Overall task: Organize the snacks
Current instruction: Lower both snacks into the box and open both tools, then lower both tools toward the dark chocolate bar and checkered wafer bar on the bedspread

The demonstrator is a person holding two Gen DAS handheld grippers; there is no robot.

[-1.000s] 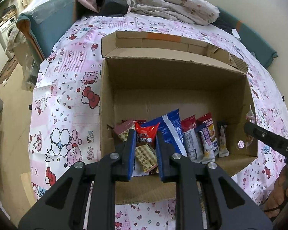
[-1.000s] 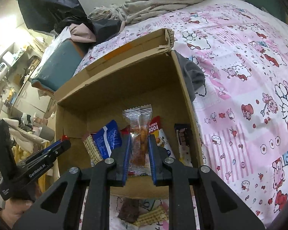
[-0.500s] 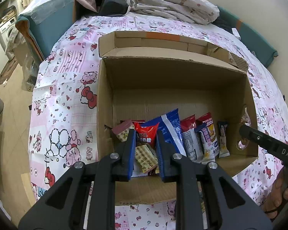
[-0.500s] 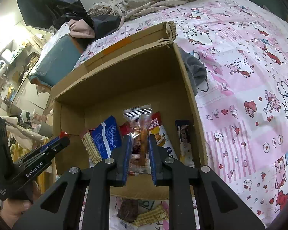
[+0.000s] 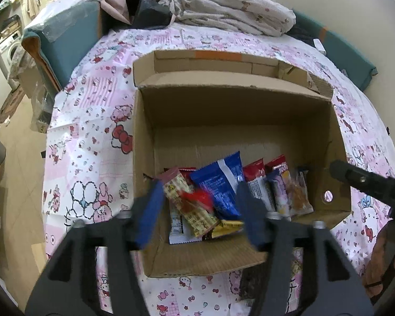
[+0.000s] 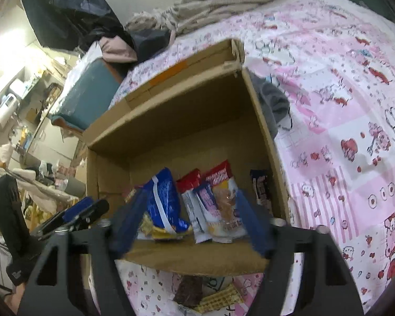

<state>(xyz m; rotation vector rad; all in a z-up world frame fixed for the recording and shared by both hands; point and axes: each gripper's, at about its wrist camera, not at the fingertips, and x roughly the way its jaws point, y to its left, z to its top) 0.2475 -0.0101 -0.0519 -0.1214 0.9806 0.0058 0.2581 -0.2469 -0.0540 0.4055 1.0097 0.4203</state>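
Inside cardboard box (image 5: 144, 137), snack packets (image 5: 229, 184) leaning lengthwise toward far wall, both grippers' jaws just opened, empty.

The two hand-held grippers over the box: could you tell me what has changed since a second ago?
Both have just opened. The left hand-held gripper released the red packet, the right hand-held gripper the clear snack bag; both dropped among the snacks. The cardboard box stayed put.

Even indoor light, moderately bright. Strong glare from lamp (image 6: 2, 50) at upper left of right wrist view. Cardboard box (image 5: 234, 121) interior in soft shadow. Blue gripper pads (image 5: 147, 216) smeared by motion blur, red packet (image 5: 200, 200) also. Fisheye bending, dark corners.
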